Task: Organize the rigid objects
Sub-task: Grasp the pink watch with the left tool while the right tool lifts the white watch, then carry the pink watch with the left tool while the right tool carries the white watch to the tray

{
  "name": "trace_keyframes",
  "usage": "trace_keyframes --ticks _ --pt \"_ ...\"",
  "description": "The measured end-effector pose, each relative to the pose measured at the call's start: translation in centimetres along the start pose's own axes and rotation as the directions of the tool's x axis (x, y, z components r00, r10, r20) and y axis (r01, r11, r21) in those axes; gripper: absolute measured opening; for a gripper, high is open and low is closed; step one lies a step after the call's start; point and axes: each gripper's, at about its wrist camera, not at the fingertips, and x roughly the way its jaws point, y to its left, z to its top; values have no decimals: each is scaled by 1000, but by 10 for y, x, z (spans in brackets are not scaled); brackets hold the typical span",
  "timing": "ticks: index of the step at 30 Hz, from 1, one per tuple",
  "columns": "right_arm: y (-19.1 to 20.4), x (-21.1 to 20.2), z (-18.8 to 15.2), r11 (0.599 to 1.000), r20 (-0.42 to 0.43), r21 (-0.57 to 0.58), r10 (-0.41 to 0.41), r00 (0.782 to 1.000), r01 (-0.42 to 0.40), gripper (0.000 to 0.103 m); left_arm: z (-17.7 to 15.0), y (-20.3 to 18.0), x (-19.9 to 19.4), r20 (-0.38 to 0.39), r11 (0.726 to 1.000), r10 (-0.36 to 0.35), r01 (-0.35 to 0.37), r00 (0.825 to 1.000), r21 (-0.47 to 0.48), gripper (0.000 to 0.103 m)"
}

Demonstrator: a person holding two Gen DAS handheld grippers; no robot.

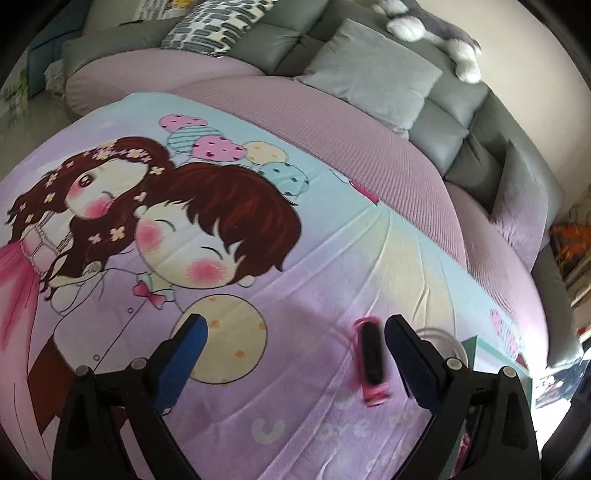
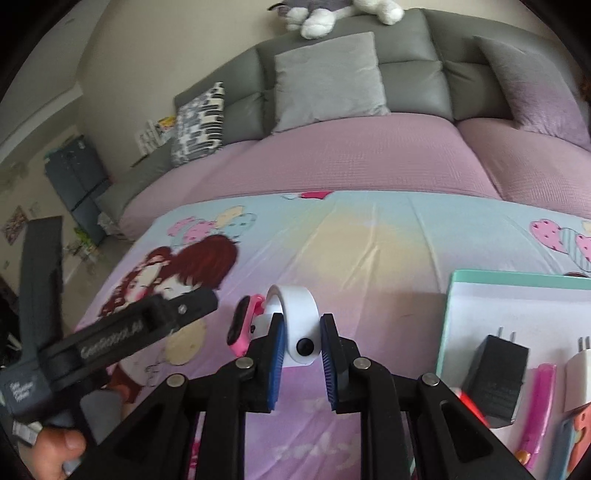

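Spread under both tools is a cartoon-printed sheet [image 2: 369, 251] covering the worktop, lilac close in and pale blue farther off. Nearest, the right gripper [image 2: 302, 349] has its blue-padded fingers [image 2: 277, 354] pinched on the white band [image 2: 301, 314] of a kids' watch, a black stud facing the camera between the pads; the band loops up and away from the fingertips, and its pink-cased face [image 2: 243, 321] hangs just off the left finger, edge-on, long axis running away from the fingers. So the right hand plainly has the watch, and I'd judge the coming move turns on what lies to the right of those fingers: a mint-rimmed tray [image 2: 452, 314], near but not touching, already holding a black charger [image 2: 495, 384], a pink stick-like item [image 2: 541, 402] and a white plug at the frame edge. The left gripper [image 1: 293, 332] stands wide open with nothing between its fingers; from its camera the pink watch face [image 1: 371, 363] shows blurred just inside its right finger. A thumb [image 2: 61, 448] of the hand holding that tool peeks in low on the left. Beyond the sheet runs a pink-covered sofa seat [image 2: 351, 162], then grey back cushions with a grey pillow [image 2: 328, 77] and a patterned one [image 2: 199, 122], a plush toy [image 2: 332, 13] perched on top, beige wall behind.
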Motion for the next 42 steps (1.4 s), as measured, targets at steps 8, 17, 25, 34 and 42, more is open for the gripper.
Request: trace_keyframes --ticks 8,17,25,34,42 --pt "-3 -21 -2 998 29 18 -60 998 59 21 -3 -1 3 -32 1000 13 -13 999 18 97" --pt "-27 -59 -4 969 61 74 -241 969 236 20 -13 -29 14 -74 986 70 -58 995 155 97" --pt "-31 -65 -8 968 56 91 -240 969 234 21 -29 -59 30 -88 941 165 -130 982 314 95" --pt "-33 -68 -12 963 46 99 -254 966 249 21 -40 -71 39 -99 902 237 -181 966 391 62" --pt "-33 -71 -14 962 47 98 -259 965 254 20 -42 -74 36 -97 899 226 -169 969 403 52"
